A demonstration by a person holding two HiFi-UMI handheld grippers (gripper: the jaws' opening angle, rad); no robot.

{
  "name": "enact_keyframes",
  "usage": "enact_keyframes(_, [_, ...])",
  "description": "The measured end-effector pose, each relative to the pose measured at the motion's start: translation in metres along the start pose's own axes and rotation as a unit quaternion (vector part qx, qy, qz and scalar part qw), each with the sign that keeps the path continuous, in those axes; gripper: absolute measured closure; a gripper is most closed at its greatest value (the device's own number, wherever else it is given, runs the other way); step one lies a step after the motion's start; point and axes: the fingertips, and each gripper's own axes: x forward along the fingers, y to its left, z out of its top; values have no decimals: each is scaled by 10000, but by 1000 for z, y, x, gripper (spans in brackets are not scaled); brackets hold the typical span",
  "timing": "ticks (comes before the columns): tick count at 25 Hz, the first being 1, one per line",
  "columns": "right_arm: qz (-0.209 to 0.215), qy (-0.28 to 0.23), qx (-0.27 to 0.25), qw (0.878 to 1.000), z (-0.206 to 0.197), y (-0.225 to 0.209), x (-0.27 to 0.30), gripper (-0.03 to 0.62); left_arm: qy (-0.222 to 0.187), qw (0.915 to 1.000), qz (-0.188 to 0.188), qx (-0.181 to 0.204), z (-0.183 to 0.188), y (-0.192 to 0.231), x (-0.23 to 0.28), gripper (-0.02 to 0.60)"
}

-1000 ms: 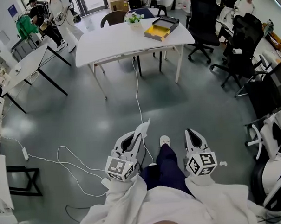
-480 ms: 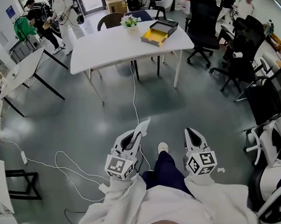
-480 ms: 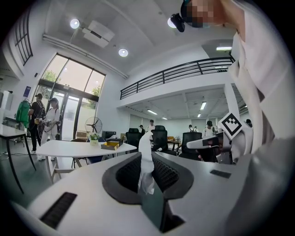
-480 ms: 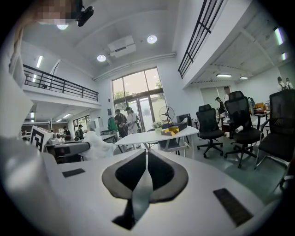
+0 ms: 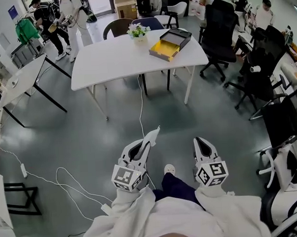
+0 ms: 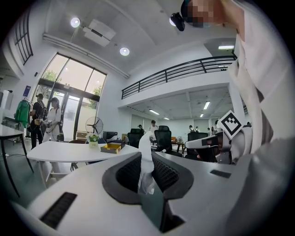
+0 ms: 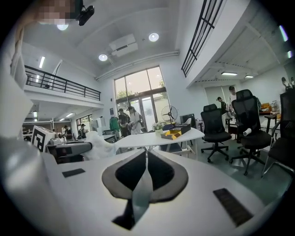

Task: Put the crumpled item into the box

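While the left claw [image 5: 145, 144] is clamped on the crumpled item [image 5: 153, 134], whose long axis juts forward past the jaws toward the worktop [image 5: 111, 60], the box [image 5: 170, 42] sits open at its far right corner, well ahead and slightly right; the right claw [image 5: 201, 140] is closed, empty.

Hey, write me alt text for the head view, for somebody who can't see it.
Looking down, the left claw grips a white crumpled tissue while the right claw is shut and empty, both held above a grey floor. Ahead stands a white table carrying an open box with a yellow inside.
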Motion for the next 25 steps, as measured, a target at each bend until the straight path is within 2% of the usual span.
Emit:
enact_keyframes(14, [134, -67, -25, 9999, 31, -65, 73, 556, -71, 9998, 210, 7, 7, 35, 89, 522])
enact_keyframes(25, [111, -22, 108, 9999, 27, -93, 84, 556, -32, 9997, 256, -11, 2, 32, 115, 522])
